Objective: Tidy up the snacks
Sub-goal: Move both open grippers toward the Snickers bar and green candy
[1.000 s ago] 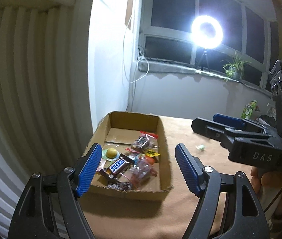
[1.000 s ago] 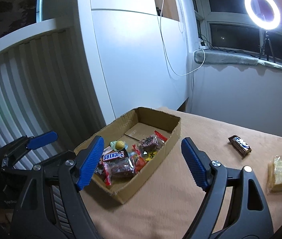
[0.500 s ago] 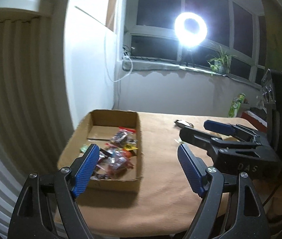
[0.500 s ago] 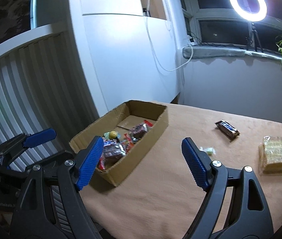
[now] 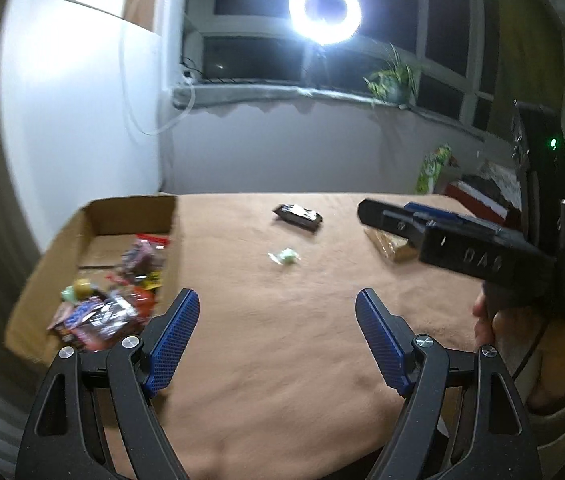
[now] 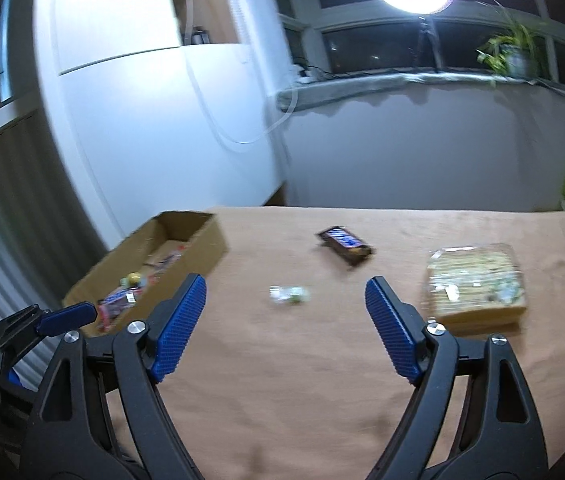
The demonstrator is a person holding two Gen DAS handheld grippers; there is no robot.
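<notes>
Three snacks lie loose on the tan counter [image 6: 322,400]: a small pale candy [image 6: 289,294] nearest, a dark chocolate bar [image 6: 345,245] beyond it, a clear-wrapped cracker pack [image 6: 476,282] to the right; the cardboard box [image 6: 202,250] at left already holds several. The right tongs [image 6: 285,330], jaws just widened and empty, should centre over the candy, drop low and pinch its wrapper; the left tongs [image 5: 277,336], wide and empty, should keep clear

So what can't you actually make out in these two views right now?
- Box snacks: both views, blurred; the near wall hides some in the right view.
- Small candy: too small and smeared to identify.
- Cracker pack: left view, mostly behind the right gripper.
- Dark bar: label unreadable.
</notes>
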